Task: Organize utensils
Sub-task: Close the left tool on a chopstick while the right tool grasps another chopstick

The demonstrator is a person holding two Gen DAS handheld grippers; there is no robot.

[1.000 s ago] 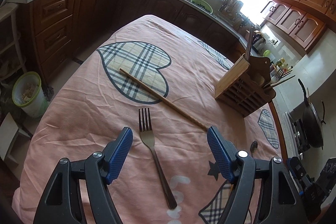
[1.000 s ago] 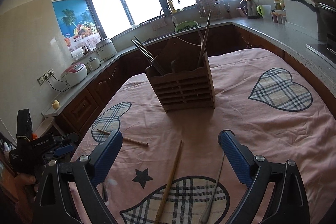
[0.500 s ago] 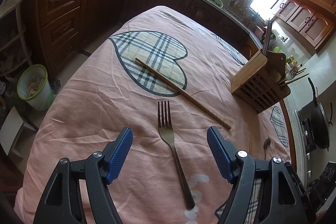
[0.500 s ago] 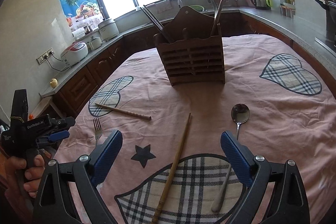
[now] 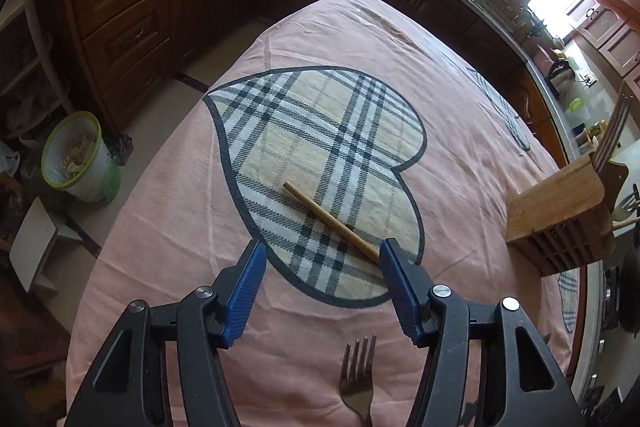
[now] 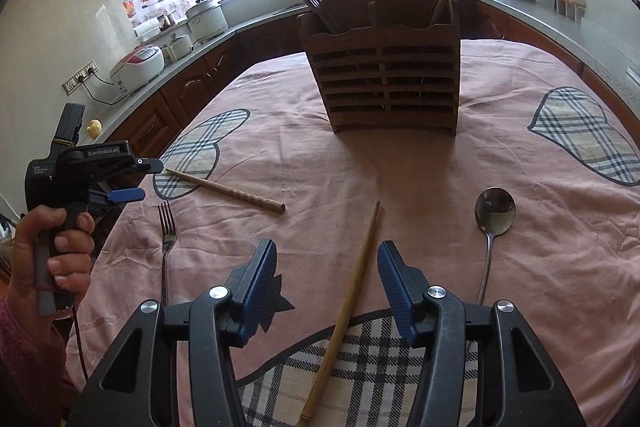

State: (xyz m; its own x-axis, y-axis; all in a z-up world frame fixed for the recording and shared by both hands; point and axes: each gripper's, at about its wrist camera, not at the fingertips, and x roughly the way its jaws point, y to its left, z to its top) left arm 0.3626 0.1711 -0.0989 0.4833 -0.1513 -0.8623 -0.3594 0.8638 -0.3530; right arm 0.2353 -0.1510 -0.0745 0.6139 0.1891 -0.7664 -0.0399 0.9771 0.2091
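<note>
Meanwhile the left gripper (image 5: 322, 259) hung over the plaid heart on the pink tablecloth (image 5: 168, 211), its jaws closing with only the near end of one wooden chopstick (image 5: 328, 223) at its right pad and the fork (image 5: 358, 379) lying beneath. The right gripper (image 6: 326, 263) was closing too, astride the second chopstick (image 6: 348, 311) without pressing it, with the spoon (image 6: 490, 227) just beside and the wooden utensil holder (image 6: 384, 79) standing well beyond.

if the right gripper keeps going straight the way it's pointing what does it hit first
Most likely the chopstick lying lengthwise between the closing fingers of the right gripper, then the tablecloth under it. Nothing is gripped yet. The spoon lies off to its right.
</note>
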